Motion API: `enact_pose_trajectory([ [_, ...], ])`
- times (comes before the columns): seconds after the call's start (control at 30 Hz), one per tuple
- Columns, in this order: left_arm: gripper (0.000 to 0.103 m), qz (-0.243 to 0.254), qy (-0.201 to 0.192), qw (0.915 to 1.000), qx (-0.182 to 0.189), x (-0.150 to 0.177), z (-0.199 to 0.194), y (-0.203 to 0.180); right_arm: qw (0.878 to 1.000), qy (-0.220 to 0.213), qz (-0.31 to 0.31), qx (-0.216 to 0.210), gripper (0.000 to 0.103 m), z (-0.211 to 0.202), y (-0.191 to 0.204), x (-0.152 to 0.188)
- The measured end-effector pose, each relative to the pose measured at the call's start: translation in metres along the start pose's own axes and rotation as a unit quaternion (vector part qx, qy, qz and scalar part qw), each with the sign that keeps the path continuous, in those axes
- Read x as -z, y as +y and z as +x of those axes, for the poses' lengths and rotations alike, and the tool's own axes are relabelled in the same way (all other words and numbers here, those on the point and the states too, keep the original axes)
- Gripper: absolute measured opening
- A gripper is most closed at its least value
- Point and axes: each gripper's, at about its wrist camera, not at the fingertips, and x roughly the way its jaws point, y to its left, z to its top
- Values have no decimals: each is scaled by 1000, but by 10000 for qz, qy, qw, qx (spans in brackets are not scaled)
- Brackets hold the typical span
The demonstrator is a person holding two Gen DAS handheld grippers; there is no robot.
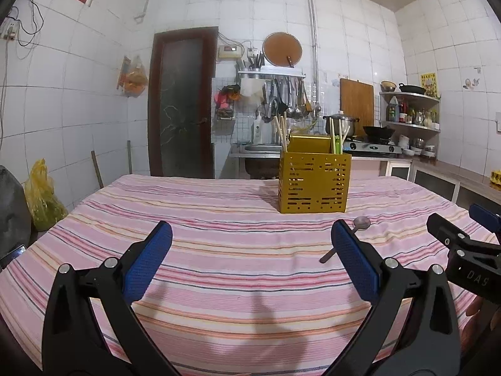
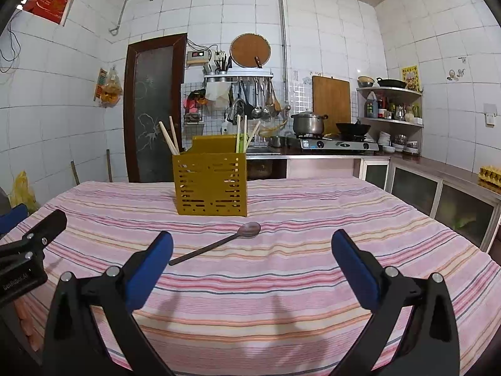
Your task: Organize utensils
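Left wrist view: the left gripper (image 1: 250,257) is held low over the near part of the table (image 1: 94,219), fingers wide apart, nothing between them. The striped cloth (image 1: 219,282) is seen bare under it. The yellow utensil holder (image 1: 314,183) is stood toward the far edge, right of centre, w/ chopsticks (image 1: 281,133) poking out at its left rear and more sticks at the right. The spoon (image 1: 360,224) is glimpsed just in front of the holder, partly hidden by the right-hand blue pad (image 1: 355,263); only bowl and handle end are shown. The right gripper (image 1: 463,244) is caught at the frame's right edge, near the table's right side.

Right wrist view: the right gripper (image 2: 252,260) is likewise spread open and empty, lined up approx. on the spoon (image 2: 216,244), which is laid flat on the cloth (image 2: 281,282), bowl toward the holder (image 2: 211,183), handle angled back toward the near left. Spoon and holder are near each other, not touching. Part of the left gripper (image 2: 31,238) is seen at the left edge.

Step judged: last loose utensil yet to be picked up; approach stage, no grasp made. Next move prob. calls for the right gripper to be brought down over the thin handle, fingers closed across it, then the spoon lifted, tipped upright and dropped into a holder compartment. A low flat handle on soft cloth may be snagged w/ fabric.
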Motion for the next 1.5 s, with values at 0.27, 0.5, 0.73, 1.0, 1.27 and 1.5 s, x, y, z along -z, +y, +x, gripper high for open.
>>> enact_pose_trajectory([
  [0.27,98,41,-31,10000,6,2,-1,-1,9999,-141,-56,25,99,-6,4,1],
  [0.5,98,68,-36,10000,10,3,-1,-2,9999,-157,-39,20,99,-8,4,2],
  [0.73,98,94,-26,10000,1,3,0,-3,9998,-168,56,4,99,-9,1,2],
  [1.0,98,98,-10,10000,3,4,1,-2,9999,-141,38,8,99,-9,1,2],
  [1.27,98,128,-54,9999,-16,6,0,-3,9999,-161,28,17,99,-10,1,2],
  [1.5,98,136,-73,9999,-23,6,-1,-4,9998,-175,32,24,99,-10,0,1],
])
